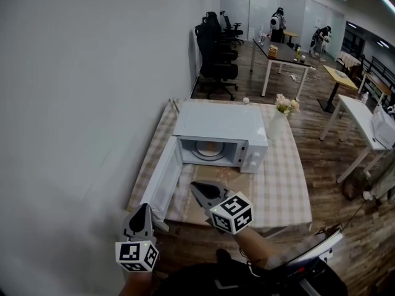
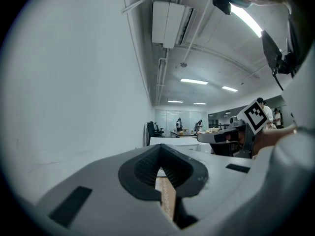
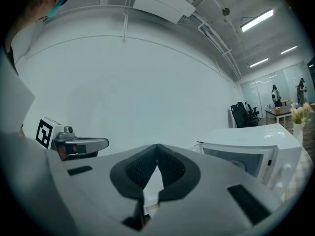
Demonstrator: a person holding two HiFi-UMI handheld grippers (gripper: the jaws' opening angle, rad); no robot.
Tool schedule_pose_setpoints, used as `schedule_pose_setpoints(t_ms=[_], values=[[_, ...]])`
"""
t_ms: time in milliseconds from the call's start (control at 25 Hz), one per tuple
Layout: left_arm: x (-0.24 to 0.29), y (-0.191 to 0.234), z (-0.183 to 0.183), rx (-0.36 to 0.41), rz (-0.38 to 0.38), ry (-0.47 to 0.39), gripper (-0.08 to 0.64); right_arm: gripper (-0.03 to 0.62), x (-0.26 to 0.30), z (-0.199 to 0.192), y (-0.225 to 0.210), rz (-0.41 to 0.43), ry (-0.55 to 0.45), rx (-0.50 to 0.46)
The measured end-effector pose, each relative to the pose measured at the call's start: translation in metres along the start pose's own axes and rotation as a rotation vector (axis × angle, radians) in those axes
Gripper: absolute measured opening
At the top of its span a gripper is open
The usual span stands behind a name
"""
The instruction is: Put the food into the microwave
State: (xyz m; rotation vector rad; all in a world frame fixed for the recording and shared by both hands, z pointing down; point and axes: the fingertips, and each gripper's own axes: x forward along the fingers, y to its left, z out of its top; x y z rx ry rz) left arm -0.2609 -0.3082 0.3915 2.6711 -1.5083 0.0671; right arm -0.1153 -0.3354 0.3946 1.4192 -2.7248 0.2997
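A white microwave (image 1: 222,131) stands on a table with a checked cloth (image 1: 281,184), its door (image 1: 162,180) swung open to the left. Inside, a plate with pale orange food (image 1: 208,149) rests on the turntable. My right gripper (image 1: 196,187) hangs shut and empty in front of the open cavity, over the table's near part. My left gripper (image 1: 143,207) is lower left, by the door's near end, jaws together with nothing between them. In the right gripper view the microwave (image 3: 248,149) is at right and the left gripper (image 3: 93,144) at left.
A white vase of flowers (image 1: 279,121) stands at the microwave's right rear corner. A plain white wall (image 1: 80,103) runs along the left. Black office chairs (image 1: 217,57), desks (image 1: 281,54) and people at the back fill the room beyond.
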Motion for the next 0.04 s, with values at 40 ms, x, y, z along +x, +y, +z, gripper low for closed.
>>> schedule_pose_setpoints(t_ms=[40], values=[[-0.0017, 0.0005, -0.0001, -0.002, -0.003, 0.0, 0.008, 0.008, -0.0002, -0.0003, 0.0017, -0.003, 0.0, 0.002]])
